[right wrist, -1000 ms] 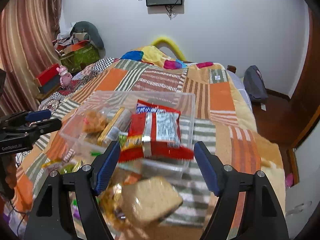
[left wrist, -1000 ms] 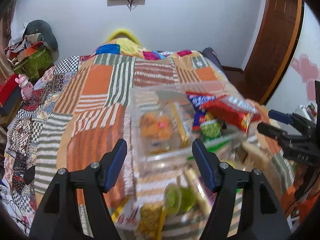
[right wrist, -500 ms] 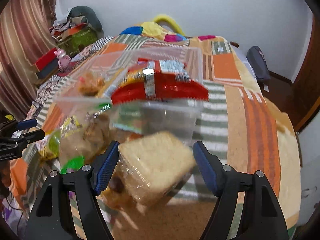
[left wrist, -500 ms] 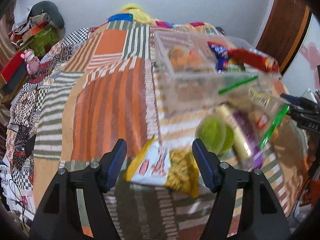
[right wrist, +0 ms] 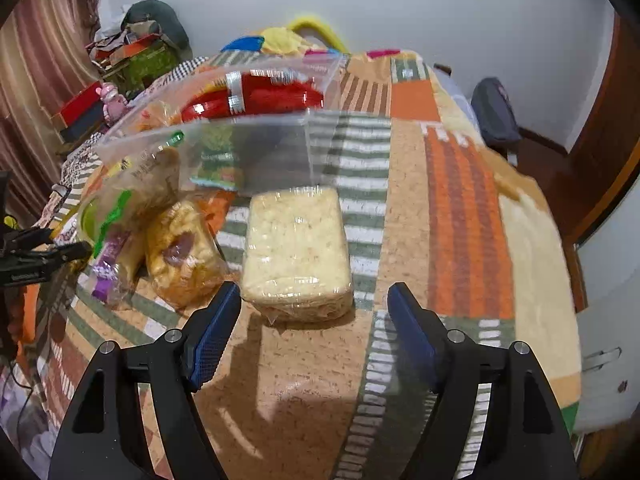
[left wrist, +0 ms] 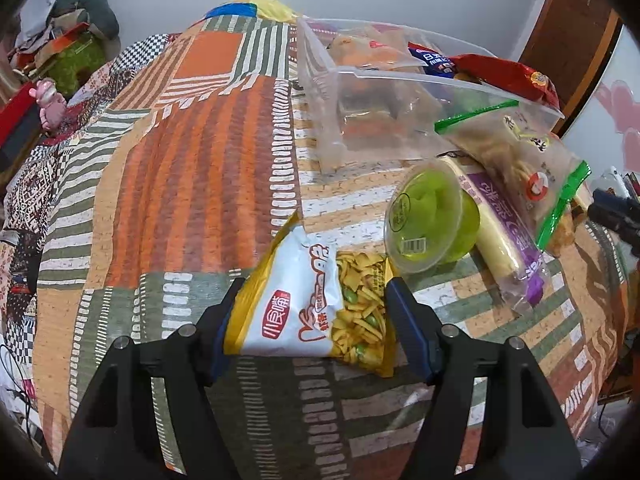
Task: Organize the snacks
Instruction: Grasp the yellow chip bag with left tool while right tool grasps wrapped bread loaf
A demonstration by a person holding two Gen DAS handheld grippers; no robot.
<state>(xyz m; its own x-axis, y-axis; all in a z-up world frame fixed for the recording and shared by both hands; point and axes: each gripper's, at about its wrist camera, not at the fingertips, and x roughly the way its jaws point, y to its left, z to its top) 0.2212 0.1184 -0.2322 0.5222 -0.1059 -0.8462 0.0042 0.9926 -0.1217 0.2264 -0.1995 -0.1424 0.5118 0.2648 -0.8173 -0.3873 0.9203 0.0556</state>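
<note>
My left gripper [left wrist: 310, 320] hangs right over the near end of the yellow-and-white snack bag [left wrist: 316, 300], and that is the relation everything turns on: the bag lies flat on the patchwork quilt [left wrist: 192, 184] with its long axis running away from me and slightly left, so my two blue pads straddle its width rather than its length. The left pad sits at the bag's left edge and partly behind it, the right pad just beside its right edge; I judge them not yet pressing, so this gripper is spread and holding nothing. The clear plastic bin [left wrist: 360, 92], already carrying a red packet [left wrist: 508, 76] and other snacks, stands farther out and to the right, beyond the green jelly cup [left wrist: 432, 220] and the zip bag [left wrist: 516, 160] leaning on it. My right gripper [right wrist: 314, 320] is likewise parted and empty, with the wrapped pale block [right wrist: 296, 256] lying just ahead of its tips, long axis pointing straight away toward the bin [right wrist: 248, 148]; the block is narrower than the gap and sits nearer the left pad. For the snack bag the left hand is plainly the nearer one. I expect the grip to come across the bag's short side, and the slack foil may crumple or slide.
</note>
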